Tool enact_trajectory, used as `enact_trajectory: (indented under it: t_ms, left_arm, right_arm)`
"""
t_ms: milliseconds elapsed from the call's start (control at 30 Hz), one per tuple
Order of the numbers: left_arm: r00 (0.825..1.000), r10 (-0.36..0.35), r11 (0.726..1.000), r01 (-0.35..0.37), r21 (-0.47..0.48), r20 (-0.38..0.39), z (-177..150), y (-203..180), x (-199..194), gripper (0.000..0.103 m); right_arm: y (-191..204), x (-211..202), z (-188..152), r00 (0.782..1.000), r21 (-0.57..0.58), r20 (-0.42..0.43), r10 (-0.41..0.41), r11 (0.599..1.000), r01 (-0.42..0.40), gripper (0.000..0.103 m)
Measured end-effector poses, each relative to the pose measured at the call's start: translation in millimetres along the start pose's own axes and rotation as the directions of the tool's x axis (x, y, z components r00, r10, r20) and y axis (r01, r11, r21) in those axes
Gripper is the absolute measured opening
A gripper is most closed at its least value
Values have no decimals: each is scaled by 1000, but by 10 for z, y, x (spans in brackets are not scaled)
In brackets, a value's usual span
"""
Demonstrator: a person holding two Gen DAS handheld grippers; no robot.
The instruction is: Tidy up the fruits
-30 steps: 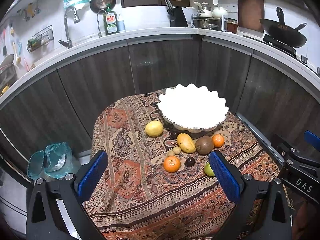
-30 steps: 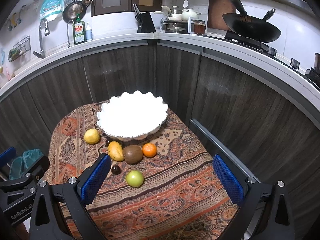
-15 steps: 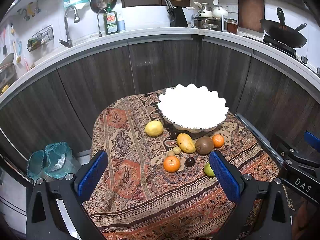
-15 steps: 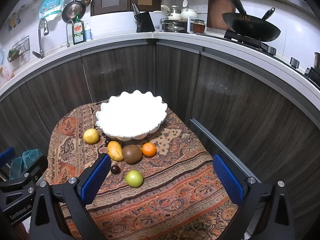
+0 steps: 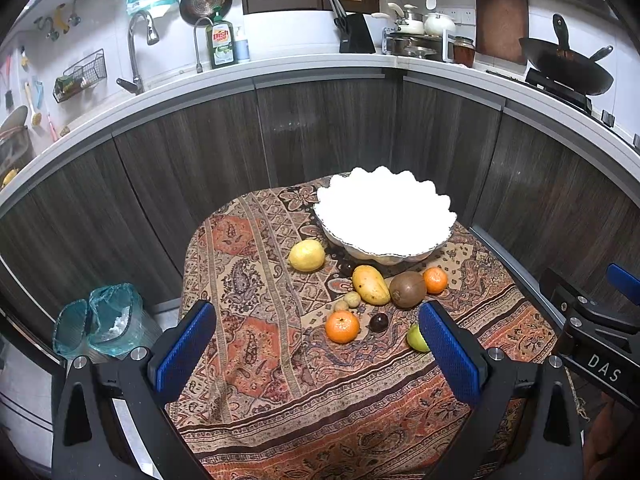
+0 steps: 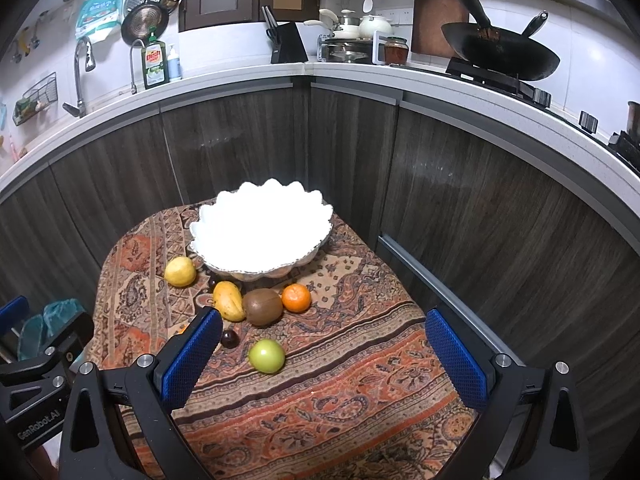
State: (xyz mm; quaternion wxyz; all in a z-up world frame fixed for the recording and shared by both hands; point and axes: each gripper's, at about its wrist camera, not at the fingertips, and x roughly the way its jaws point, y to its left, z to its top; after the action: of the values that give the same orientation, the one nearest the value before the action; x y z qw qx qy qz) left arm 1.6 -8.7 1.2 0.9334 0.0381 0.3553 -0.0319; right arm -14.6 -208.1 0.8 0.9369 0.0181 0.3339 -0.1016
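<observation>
Nothing's been picked up yet as far as I can tell. Both my grippers hang over the near edge of the patterned tablecloth (image 5: 256,360), and I'd call this the approach step.

Going left to right in the left wrist view: left gripper (image 5: 316,344) has its jaws wide apart with nothing between them. Then the fruit, all in the middle of the frame, in front of the white scalloped bowl (image 5: 384,216), which looks empty but is too blown out to be sure. My count:
- 1 lemon (image 5: 306,255), just beside the bowl
- 2 small pale round fruits (image 5: 348,302)
- 2 oranges: near one (image 5: 342,326), far one (image 5: 435,280)
- 1 mango (image 5: 371,284)
- 1 dark plum-looking thing (image 5: 378,322)
- 1 kiwi (image 5: 408,289), touching the mango
- 1 green apple (image 5: 416,338), half hidden behind my pad

In the right wrist view, the right gripper (image 6: 324,356) is spread open too, with the apple lying low in the frame between its pads.

Next move, I reckon: drop the right one onto that apple, close gently so it doesn't roll, and lift it over the bowl rim.
</observation>
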Motion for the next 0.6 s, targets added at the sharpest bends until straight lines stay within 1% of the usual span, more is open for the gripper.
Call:
enact_trajectory:
  t_ms: [600]
  left_arm:
    - [1000, 7, 1000, -7, 2, -15, -73, -3, 112, 103]
  right_arm:
    - [6, 72, -20, 1000, -1, -10, -5, 1000, 5, 103]
